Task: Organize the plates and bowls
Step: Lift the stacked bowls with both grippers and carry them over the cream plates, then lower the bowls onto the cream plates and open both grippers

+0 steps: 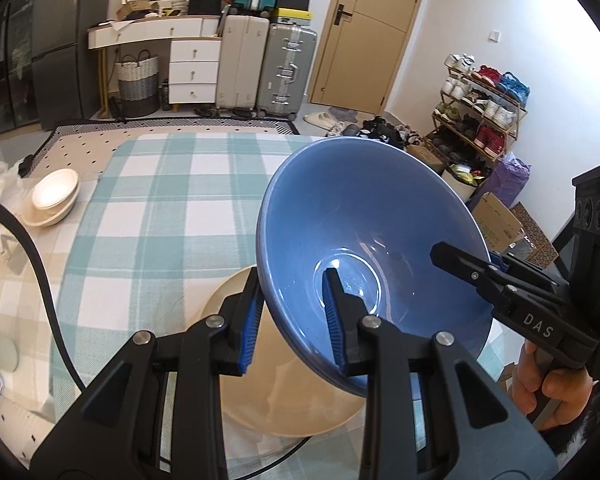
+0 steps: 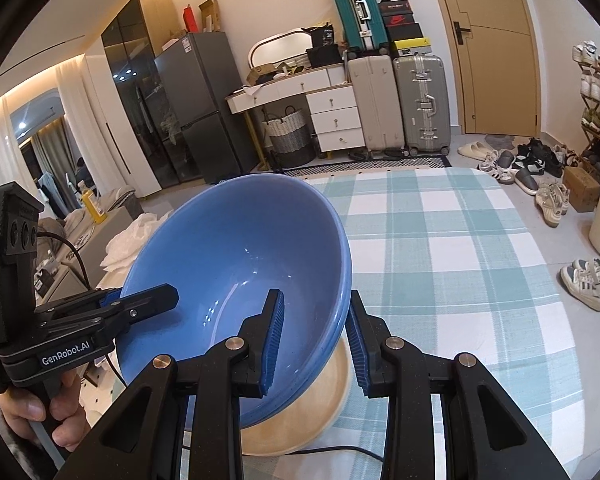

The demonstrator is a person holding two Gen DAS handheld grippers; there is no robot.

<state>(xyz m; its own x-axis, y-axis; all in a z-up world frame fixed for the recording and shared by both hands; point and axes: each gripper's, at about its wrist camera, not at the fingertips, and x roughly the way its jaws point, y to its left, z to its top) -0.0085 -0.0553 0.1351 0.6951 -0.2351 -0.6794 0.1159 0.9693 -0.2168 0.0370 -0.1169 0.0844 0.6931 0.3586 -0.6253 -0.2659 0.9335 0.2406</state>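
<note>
**Blue bowl carried by both grippers**

The blue bowl [image 1: 364, 220] hangs tilted in the air above a beige plate [image 1: 284, 392], which lies on the checked counter [image 1: 160, 200]. The left gripper [image 1: 294, 320] pinches one side of the rim, one finger inside and one outside; the right gripper [image 2: 316, 340] pinches the opposite side likewise. Glazed, stiff and likely heavy, it could slip or chip, so opposed rim grips suit it. A stack of pale bowls [image 1: 54, 196] sits well apart

Two wrist fisheyes, angled down, close over the table

Both share the blue bowl [image 1: 364, 216] at frame centre and the far door [image 2: 496, 40] at upper right.
</note>
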